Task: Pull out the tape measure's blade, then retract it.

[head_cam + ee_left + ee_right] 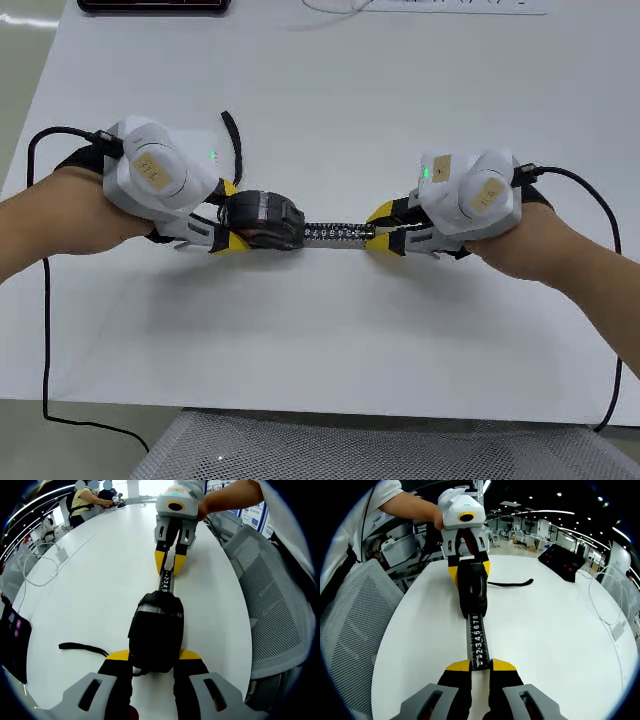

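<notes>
A black tape measure case point(263, 219) point(156, 631) point(472, 586) lies on the white table point(330, 110), and my left gripper point(228, 215) point(154, 656) is shut on it. A short length of black blade point(338, 234) point(166, 582) point(477, 641) with white numbers runs out to the right. My right gripper point(385, 228) point(480, 666) is shut on the blade's end. The case's black wrist strap point(234, 142) point(82, 648) point(510, 584) trails on the table behind it.
A dark flat device point(152, 5) point(563, 556) lies at the table's far edge, with white cables point(607, 597) beside it. A grey mesh chair point(380, 450) stands at the near edge. Black gripper cables point(45, 330) hang off both sides. People sit at the table's far end point(90, 500).
</notes>
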Tool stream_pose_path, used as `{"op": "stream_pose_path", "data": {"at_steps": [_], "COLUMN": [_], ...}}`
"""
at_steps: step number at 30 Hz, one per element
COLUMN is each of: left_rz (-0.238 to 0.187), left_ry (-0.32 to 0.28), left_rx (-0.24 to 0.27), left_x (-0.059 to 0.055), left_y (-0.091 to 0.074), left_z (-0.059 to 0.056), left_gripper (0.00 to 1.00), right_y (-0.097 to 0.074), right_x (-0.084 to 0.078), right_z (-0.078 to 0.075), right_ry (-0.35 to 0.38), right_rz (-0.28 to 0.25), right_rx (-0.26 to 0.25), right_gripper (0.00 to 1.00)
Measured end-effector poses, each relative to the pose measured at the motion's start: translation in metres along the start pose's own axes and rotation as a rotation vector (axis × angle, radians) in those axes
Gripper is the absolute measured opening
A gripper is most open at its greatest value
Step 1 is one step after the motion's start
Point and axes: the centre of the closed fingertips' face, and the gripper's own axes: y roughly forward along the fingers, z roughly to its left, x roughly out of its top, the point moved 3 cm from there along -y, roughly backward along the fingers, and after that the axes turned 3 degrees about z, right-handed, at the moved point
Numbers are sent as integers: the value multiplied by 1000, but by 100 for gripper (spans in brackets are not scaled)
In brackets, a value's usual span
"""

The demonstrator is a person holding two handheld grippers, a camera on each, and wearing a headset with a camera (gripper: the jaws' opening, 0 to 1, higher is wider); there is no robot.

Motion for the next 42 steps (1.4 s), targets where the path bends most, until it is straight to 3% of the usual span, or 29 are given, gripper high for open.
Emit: {"op": "stream_pose_path", "data": {"at_steps": [42], "left_rz": [-2], "left_ry": [5], "left_rx": [0], "left_x": [1], "left_y": [0], "left_z": [0], "left_gripper": [26], "right_y": [-27], "right_x": [-28], "right_z": [-5], "right_ry": [27], "right_rz": [30], "right_rx": [-31], "right_gripper": [8]}}
